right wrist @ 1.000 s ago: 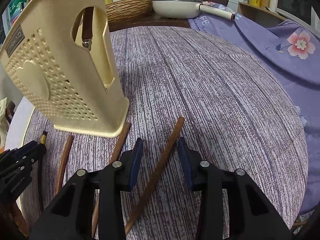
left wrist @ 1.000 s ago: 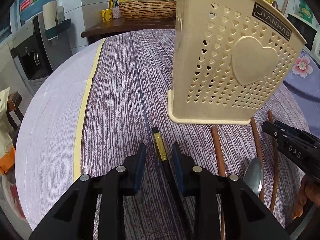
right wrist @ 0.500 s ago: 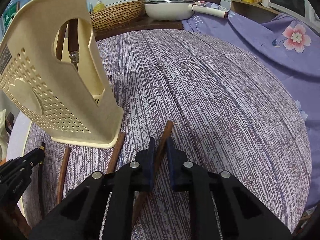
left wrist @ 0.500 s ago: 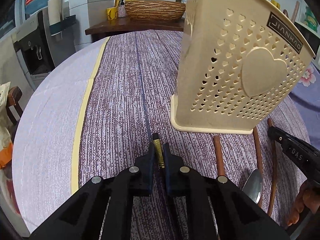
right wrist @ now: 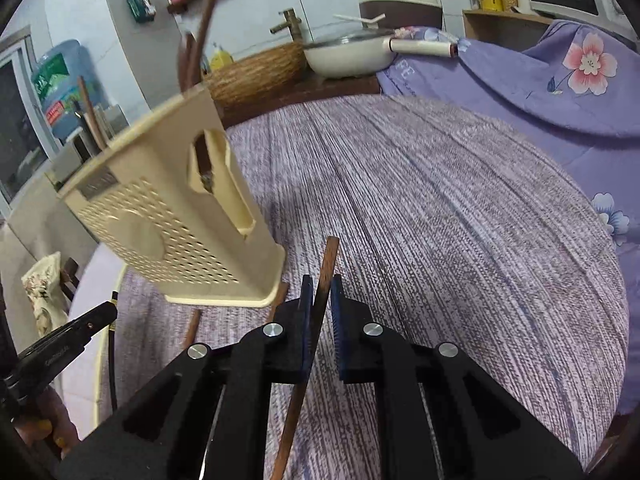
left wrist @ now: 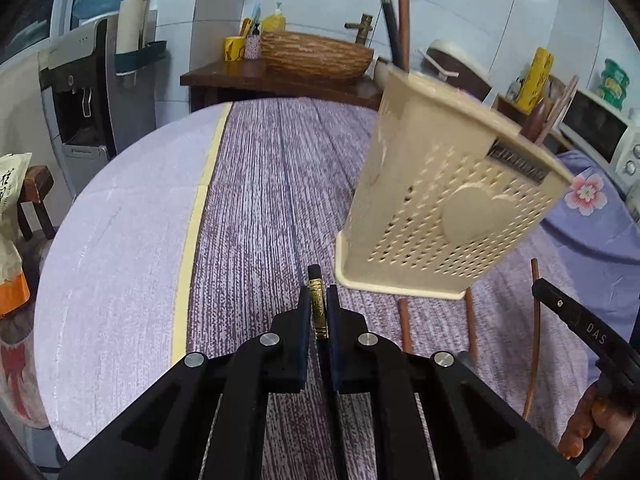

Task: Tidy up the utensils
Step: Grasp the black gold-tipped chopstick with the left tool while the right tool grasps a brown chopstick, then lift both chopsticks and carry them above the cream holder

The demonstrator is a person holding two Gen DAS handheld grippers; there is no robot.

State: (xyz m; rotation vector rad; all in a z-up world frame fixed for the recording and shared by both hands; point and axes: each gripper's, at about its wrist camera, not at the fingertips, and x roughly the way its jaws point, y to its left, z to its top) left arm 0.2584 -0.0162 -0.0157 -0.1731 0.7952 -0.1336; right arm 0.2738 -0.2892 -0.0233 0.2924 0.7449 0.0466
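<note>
My left gripper point(left wrist: 318, 300) is shut on a black chopstick with a gold band point(left wrist: 317, 312) and holds it above the purple tablecloth point(left wrist: 256, 208). My right gripper point(right wrist: 320, 292) is shut on a brown wooden chopstick point(right wrist: 326, 268), lifted off the cloth. The cream perforated utensil holder point(left wrist: 452, 212) stands just right of the left gripper; in the right wrist view the holder point(right wrist: 160, 224) is to the left, with several utensils standing in it. The right gripper's finger also shows in the left wrist view point(left wrist: 576, 320).
Brown chopsticks point(left wrist: 405, 324) and a curved brown handle point(left wrist: 534, 332) lie on the cloth in front of the holder. A woven basket point(left wrist: 316, 56), a white pan point(right wrist: 344, 56) and a floral purple cloth point(right wrist: 560, 80) are at the back. A water dispenser point(left wrist: 80, 92) stands left.
Both grippers closed on their chopsticks and then lifted them off the cloth; both views rose and pulled back from the holder.
</note>
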